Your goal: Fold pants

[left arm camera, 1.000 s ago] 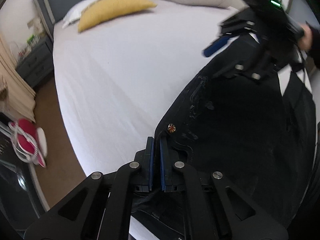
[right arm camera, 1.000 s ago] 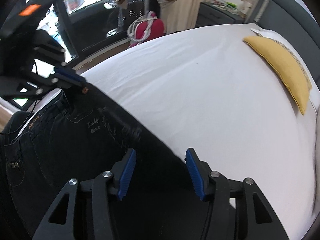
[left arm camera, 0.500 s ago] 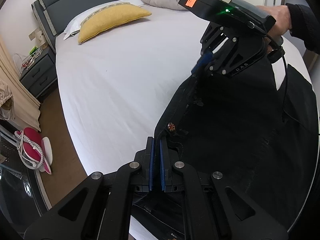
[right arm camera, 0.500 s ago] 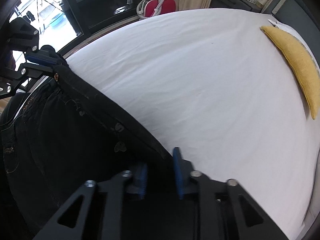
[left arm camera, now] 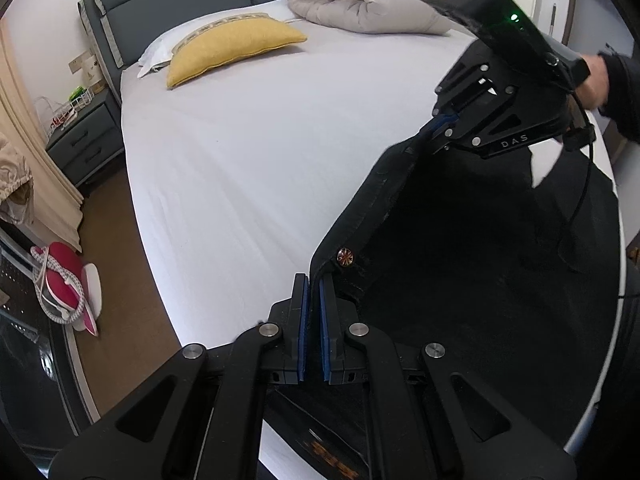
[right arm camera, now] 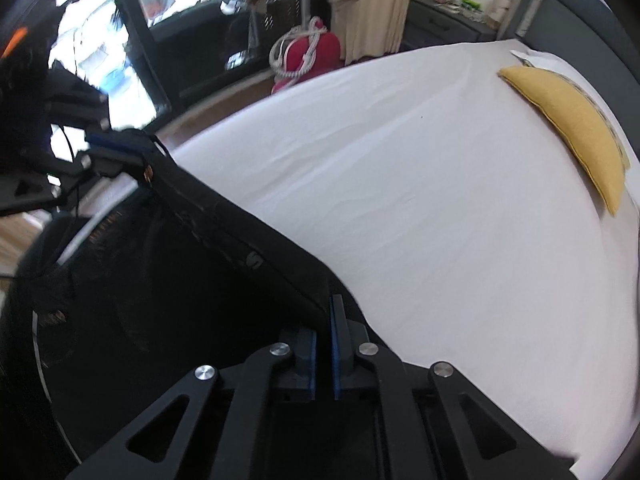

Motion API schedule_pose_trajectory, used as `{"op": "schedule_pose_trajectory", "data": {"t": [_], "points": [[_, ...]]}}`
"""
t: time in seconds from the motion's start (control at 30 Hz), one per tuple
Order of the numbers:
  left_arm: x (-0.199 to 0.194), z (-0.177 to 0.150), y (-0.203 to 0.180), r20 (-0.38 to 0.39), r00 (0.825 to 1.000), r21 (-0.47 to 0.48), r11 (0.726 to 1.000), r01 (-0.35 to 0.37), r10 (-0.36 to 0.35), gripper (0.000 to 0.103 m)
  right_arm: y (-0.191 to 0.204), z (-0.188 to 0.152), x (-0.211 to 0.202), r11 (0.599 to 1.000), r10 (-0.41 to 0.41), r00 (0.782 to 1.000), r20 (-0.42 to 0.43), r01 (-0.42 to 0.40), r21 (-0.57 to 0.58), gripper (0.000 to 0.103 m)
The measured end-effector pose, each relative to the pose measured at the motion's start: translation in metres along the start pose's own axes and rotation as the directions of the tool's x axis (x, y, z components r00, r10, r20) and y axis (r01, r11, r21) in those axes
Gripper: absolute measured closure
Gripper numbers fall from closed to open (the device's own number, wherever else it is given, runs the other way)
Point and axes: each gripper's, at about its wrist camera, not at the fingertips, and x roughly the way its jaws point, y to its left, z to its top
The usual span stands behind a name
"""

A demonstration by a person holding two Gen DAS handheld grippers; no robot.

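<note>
Pants [left arm camera: 460, 264] held up by the waistband over the bed [left arm camera: 260, 152], pinched at both ends.

The left gripper [left arm camera: 311, 304] is clamped on the waistband corner by the button [left arm camera: 343, 257]; the right gripper [right arm camera: 323, 332] is clamped on the far end. For a clean fold, the band should be kept taut and level and both pinches held firm while the pants are laid down. The legs are lost in black, cut off at the frame, and the right view is blurred, so the hang can perhaps only be guessed.
</note>
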Motion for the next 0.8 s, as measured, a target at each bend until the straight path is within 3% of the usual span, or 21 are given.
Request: {"op": "schedule_pose_trajectory", "data": {"t": [0.2,0.37,0.57,0.8], "points": [[-0.022,-0.031,-0.032,-0.02,0.999,-0.004,1.0,0.026,-0.026,0.099,0.026,-0.028,-0.015,0.979,0.105,0.989,0.099,-0.121,0.162,0.096],[-0.043,-0.056,-0.058,-0.034,0.999,0.014,0.999,0.04,-0.04,0.099,0.066,-0.053,-0.026,0.97,0.174,0.978,0.117,-0.19,0.151,0.096],[-0.065,-0.092,-0.1,-0.056,0.996,0.071,0.995,0.067,-0.063,0.099,0.116,-0.092,-0.035,0.974,0.213,0.977,0.03,-0.215,0.066,0.096],[-0.071,-0.149,-0.161,-0.156,0.983,0.178,0.976,0.126,-0.098,0.099,0.184,-0.138,-0.04,0.985,0.145,0.987,-0.071,-0.151,-0.086,0.096]]}}
